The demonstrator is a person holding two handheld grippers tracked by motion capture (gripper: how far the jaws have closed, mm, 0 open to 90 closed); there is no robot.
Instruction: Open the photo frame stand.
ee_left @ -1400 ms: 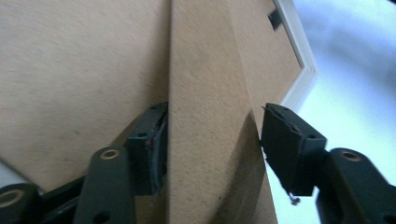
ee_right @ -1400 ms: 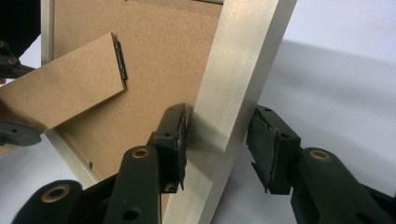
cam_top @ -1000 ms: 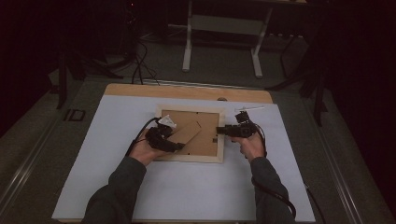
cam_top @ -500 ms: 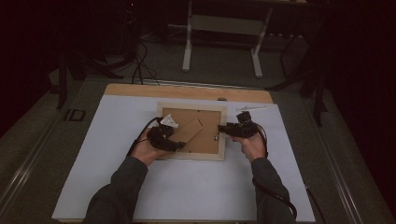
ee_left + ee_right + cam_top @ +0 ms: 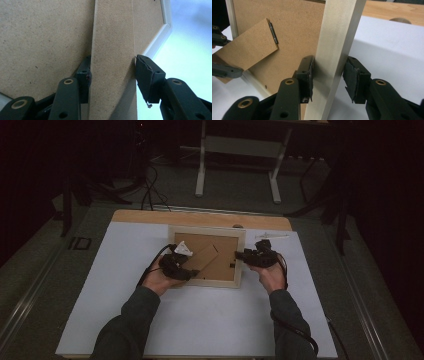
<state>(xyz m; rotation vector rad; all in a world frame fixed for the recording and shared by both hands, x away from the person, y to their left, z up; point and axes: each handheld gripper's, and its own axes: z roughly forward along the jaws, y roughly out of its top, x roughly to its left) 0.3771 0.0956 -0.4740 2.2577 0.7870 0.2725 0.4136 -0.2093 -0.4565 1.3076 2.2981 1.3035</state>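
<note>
A pale-railed picture frame (image 5: pixel 207 231) lies back up on the white sheet, its brown backing board (image 5: pixel 222 267) showing. My left gripper (image 5: pixel 190 271) is at the frame's left, shut on the brown fold-out stand (image 5: pixel 112 37); both pads touch its edges, and its jaws have just been closing. My right gripper (image 5: pixel 240 255) is shut across the frame's right rail (image 5: pixel 337 32), the rail between its pads, and its jaws too have just been closing. In the right gripper view the stand (image 5: pixel 249 50) hangs from a small dark hinge (image 5: pixel 273 32).
A white sheet (image 5: pixel 210 320) covers most of the wooden table (image 5: pixel 150 216). A thin white object (image 5: pixel 272 236) lies at the back right of the frame. Beyond the table stand a metal-legged bench (image 5: pixel 237 150) and floor cables (image 5: pixel 150 190).
The frame's far edge has shifted slightly away and up between the two grippers. Both hands have stayed almost where they were at the frame's sides.
</note>
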